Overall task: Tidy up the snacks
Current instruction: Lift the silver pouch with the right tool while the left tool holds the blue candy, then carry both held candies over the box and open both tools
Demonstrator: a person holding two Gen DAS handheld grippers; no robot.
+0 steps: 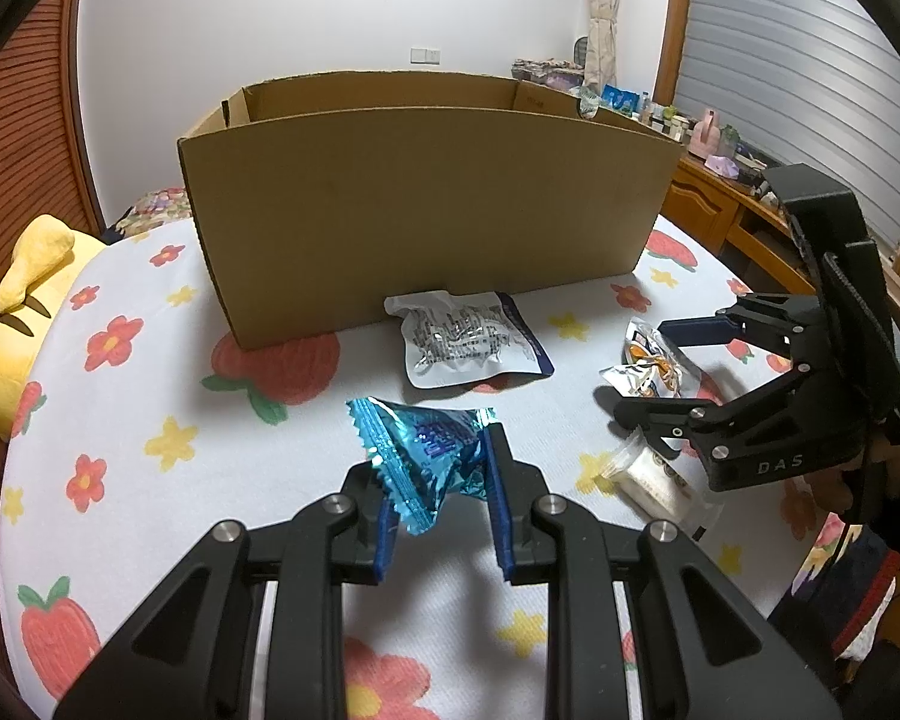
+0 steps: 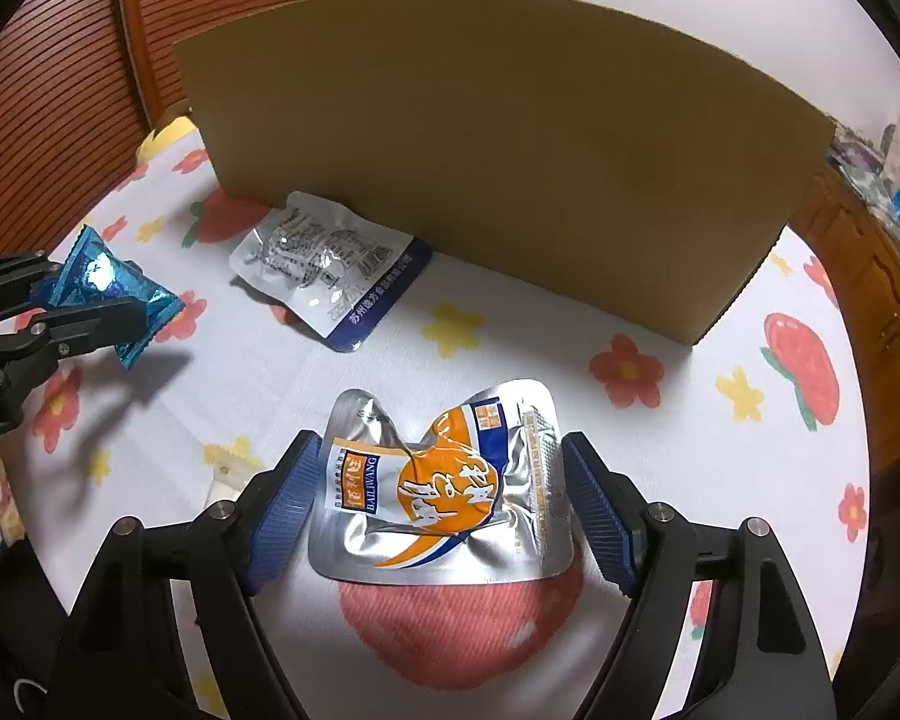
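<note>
My left gripper [image 1: 435, 480] is shut on a shiny blue snack packet [image 1: 417, 450] and holds it above the floral cloth; it also shows in the right wrist view [image 2: 105, 294]. My right gripper [image 2: 441, 480] has its fingers on both sides of a silver and orange snack pouch [image 2: 444, 480], touching its edges; the pouch also shows in the left wrist view [image 1: 651, 366]. A silver pouch with a blue edge [image 1: 471, 339] lies flat in front of an open cardboard box [image 1: 426, 204]; both show in the right wrist view, pouch [image 2: 330, 267], box [image 2: 498, 150].
A small clear-wrapped pale snack [image 1: 642, 474] lies under the right gripper. A yellow plush toy [image 1: 24, 324] sits at the left edge. A wooden desk with clutter [image 1: 726, 180] stands at the right. The flowered cloth [image 1: 150, 420] covers the surface.
</note>
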